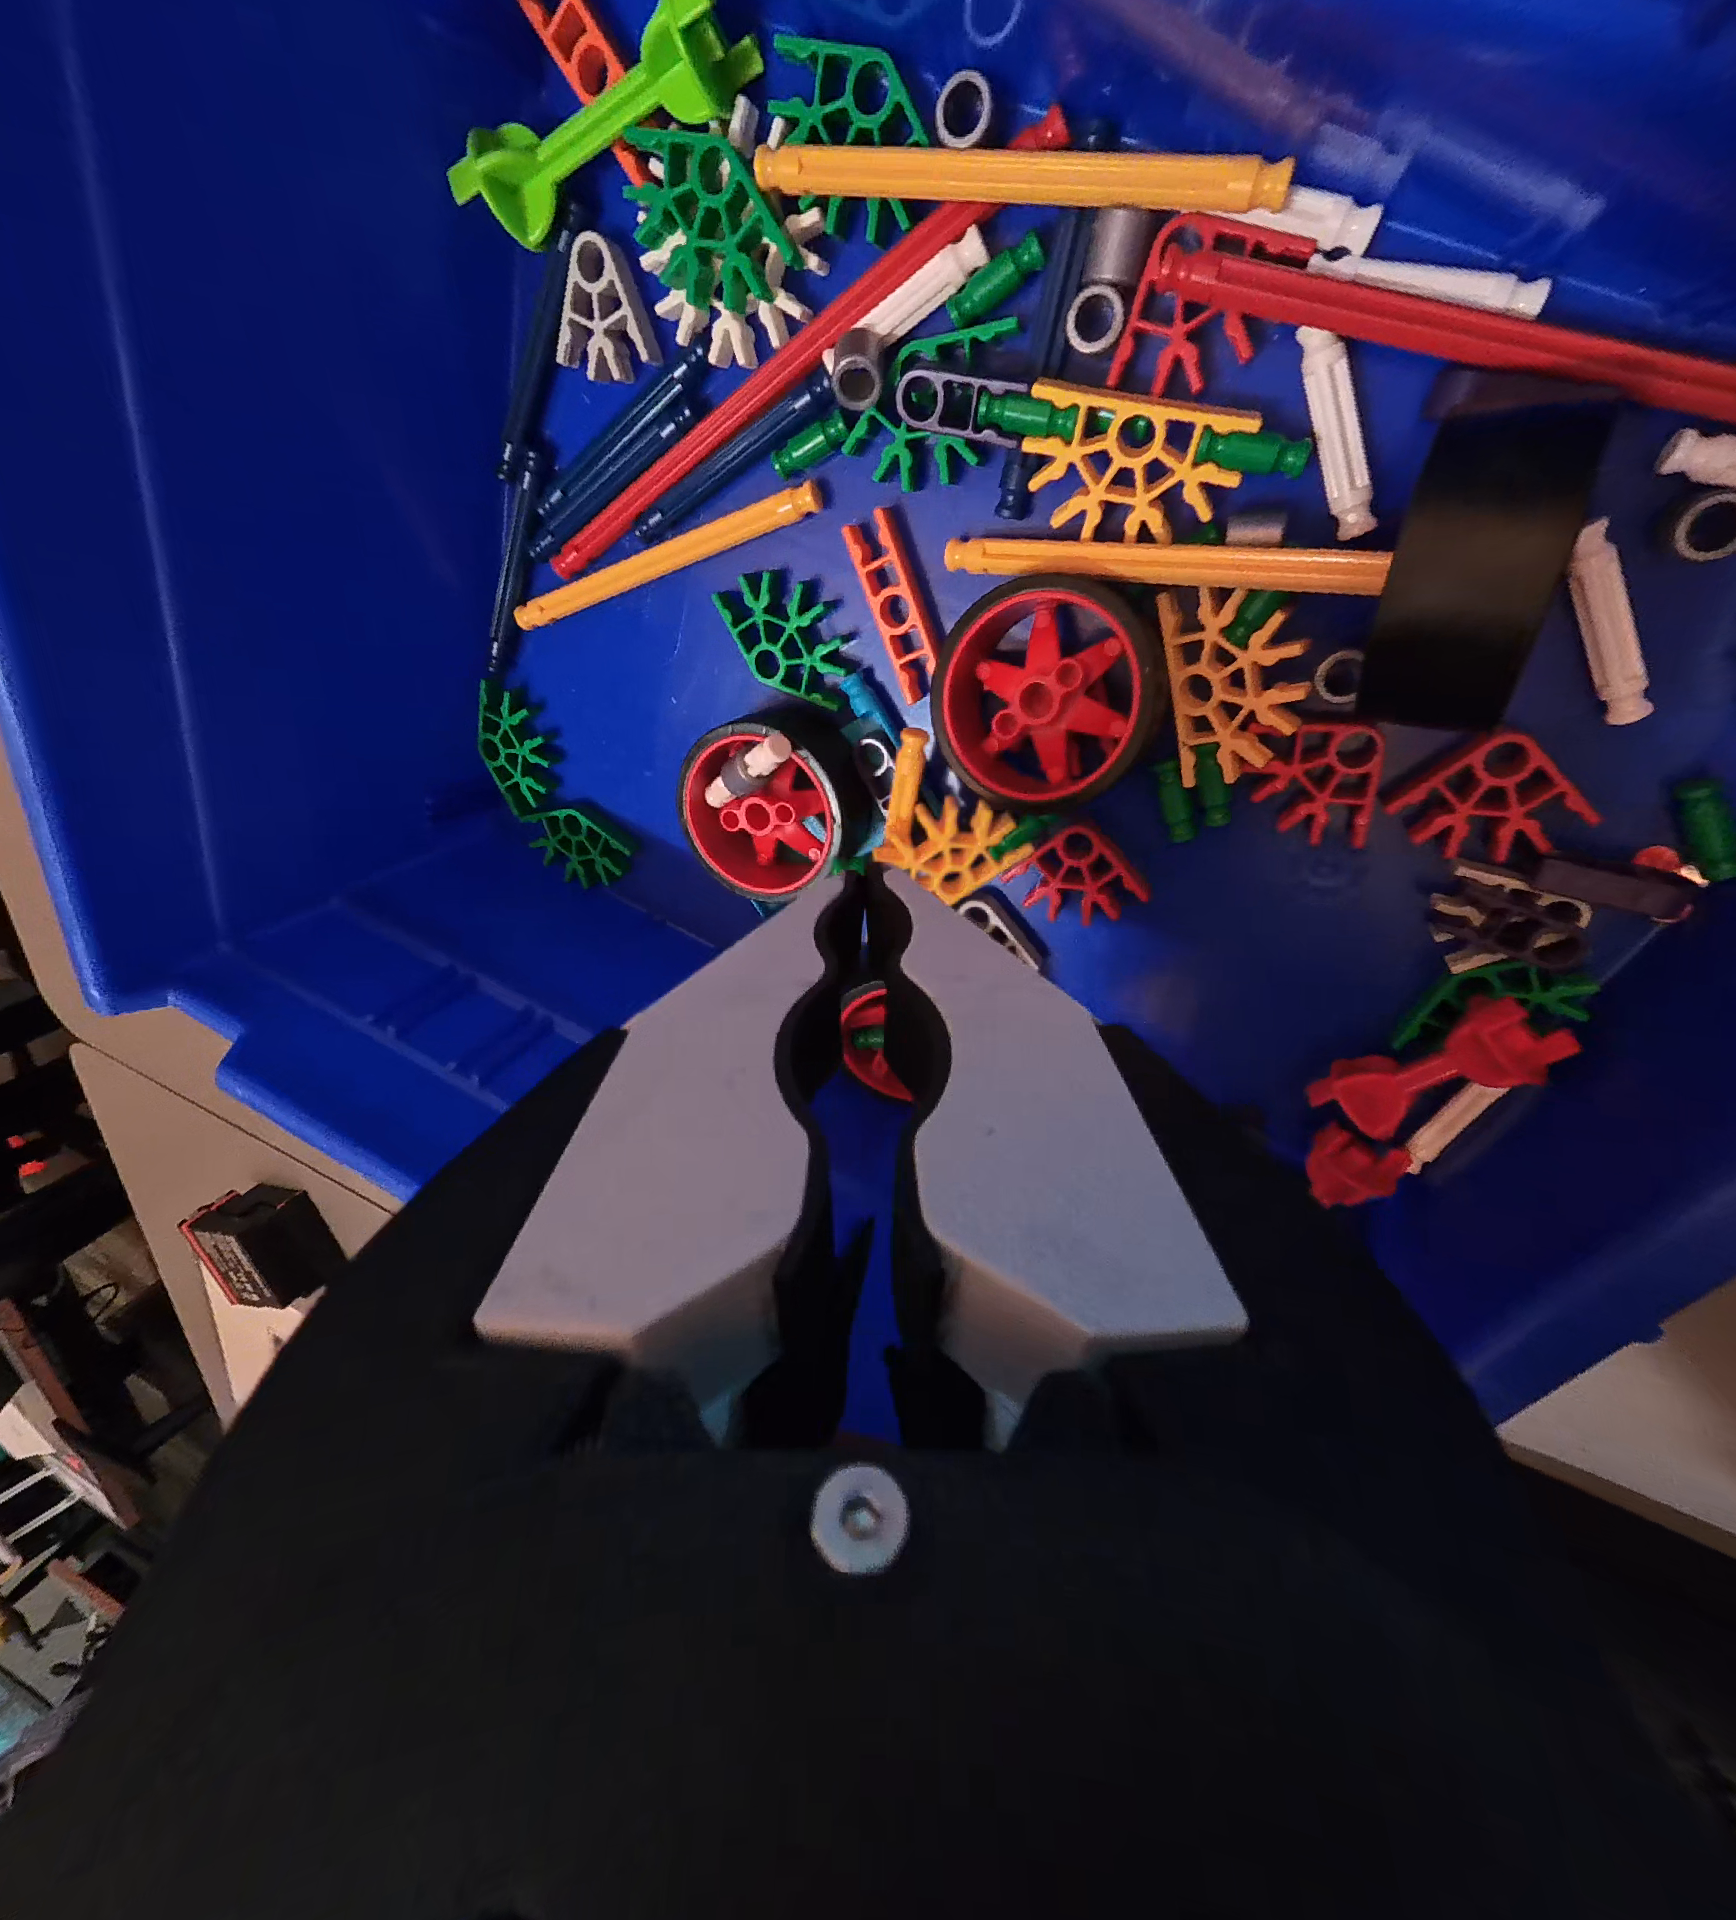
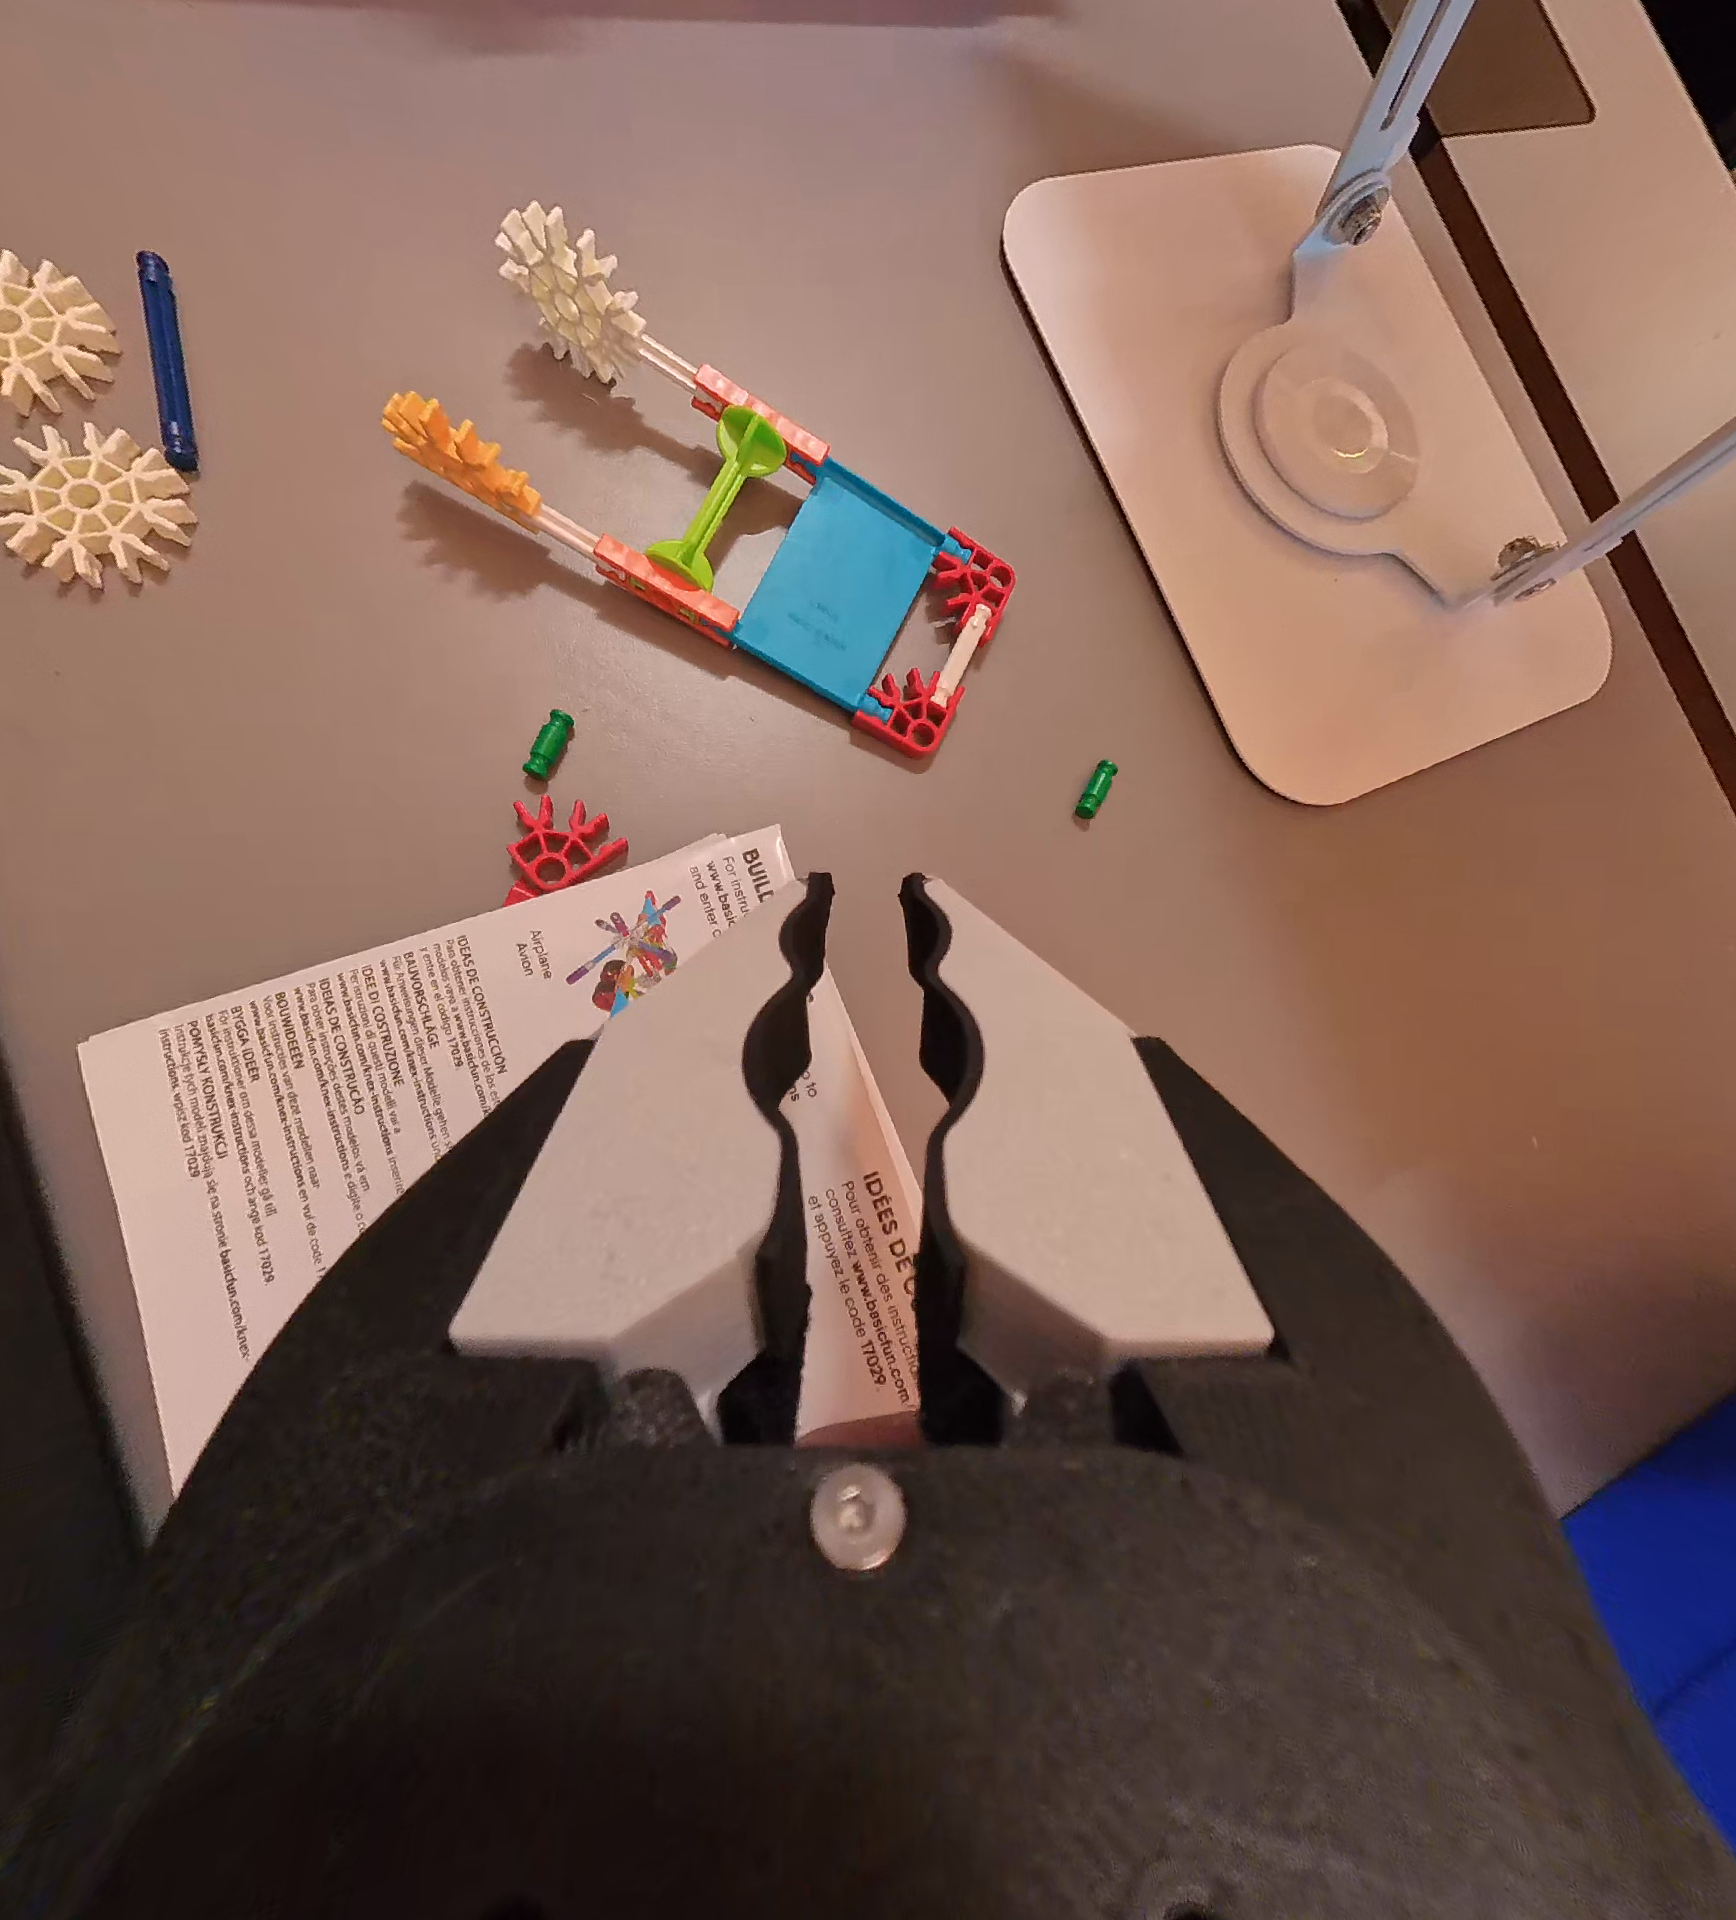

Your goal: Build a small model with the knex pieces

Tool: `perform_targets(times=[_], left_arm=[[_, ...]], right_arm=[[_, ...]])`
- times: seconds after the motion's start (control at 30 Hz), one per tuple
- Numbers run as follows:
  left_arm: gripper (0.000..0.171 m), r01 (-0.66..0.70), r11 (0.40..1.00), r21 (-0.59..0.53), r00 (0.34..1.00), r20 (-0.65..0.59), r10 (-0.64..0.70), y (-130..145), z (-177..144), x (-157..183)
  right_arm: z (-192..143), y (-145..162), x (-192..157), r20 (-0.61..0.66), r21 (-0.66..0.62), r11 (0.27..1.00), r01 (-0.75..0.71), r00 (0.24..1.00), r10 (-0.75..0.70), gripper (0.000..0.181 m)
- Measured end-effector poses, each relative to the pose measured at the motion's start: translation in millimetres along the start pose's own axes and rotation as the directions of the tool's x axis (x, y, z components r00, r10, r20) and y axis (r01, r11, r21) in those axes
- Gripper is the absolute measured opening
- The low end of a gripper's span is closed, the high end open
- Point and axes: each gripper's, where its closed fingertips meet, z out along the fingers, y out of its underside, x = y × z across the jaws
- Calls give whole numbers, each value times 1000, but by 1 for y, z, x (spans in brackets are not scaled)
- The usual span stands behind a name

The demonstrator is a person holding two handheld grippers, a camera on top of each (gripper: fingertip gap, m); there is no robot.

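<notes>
The left gripper (image 1: 862, 883) hangs over a blue bin (image 1: 220, 520) full of toy building pieces. Its two fingers are pressed together at the tips, and I cannot tell if they pinch anything. A bit of red wheel (image 1: 869, 1044) shows through the hole between them. Just past the tips sit a small red wheel (image 1: 755, 810) and a yellow connector (image 1: 947, 847). Farther on is a big red wheel (image 1: 1046, 701), then yellow rods and red rods. The right gripper (image 2: 864, 888) hangs over a grey table (image 2: 1259, 1039) with its fingers apart and nothing in them. A paper booklet (image 2: 324, 1091) lies right under it. Just ahead are a red connector (image 2: 560, 847) and two green pegs. Farther away lies a small toy frame (image 2: 739, 520) with a blue plate, and a lamp base (image 2: 1155, 520) to the right.
</notes>
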Motion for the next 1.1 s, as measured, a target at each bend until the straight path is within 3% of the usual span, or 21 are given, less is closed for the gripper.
perform_targets(times=[0.4,0.77,1.1], left_arm=[[2,15,1000,-2,999,-40,-15,4,-1,8],[38,63,998,-12,991,-120,-63,5,5,24],[37,84,996,-21,972,-217,-87,-2,20,38]], right_arm=[[2,3,-1,1,-13,1000,12,1000,-12,13],[3,6,-2,6,-17,1000,15,1000,-15,13],[2,6,-2,13,-10,1000,11,1000,-11,13]])
